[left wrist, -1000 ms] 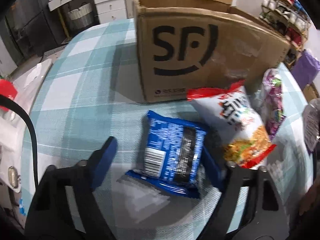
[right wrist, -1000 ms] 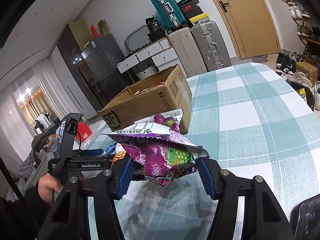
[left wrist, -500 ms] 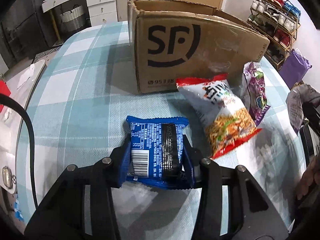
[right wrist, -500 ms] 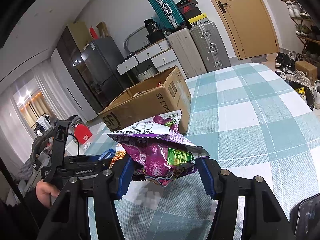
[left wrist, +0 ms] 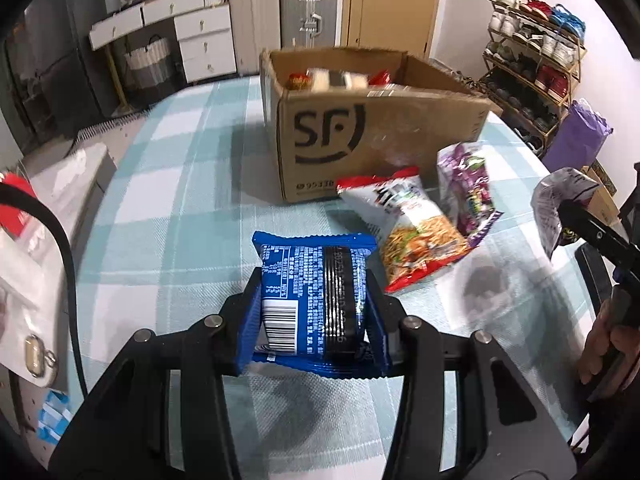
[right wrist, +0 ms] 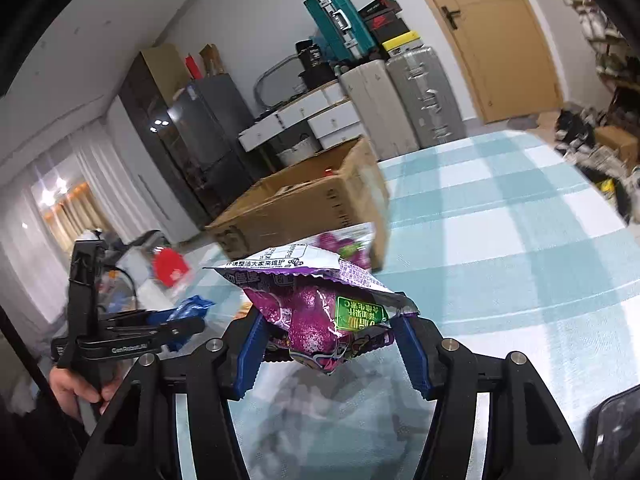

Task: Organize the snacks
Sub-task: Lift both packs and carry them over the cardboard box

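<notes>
While clamped, blue snack pack [left wrist: 314,300] between left gripper [left wrist: 312,312] fingers

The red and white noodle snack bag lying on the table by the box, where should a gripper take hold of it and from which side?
Judging from the left wrist view, the red and white snack bag lies flat and puffed, slanting away from the cardboard box. Come from above and pinch across its narrower width near the middle; the purple bag crowds its far side, so keep the fingers clear.
</notes>
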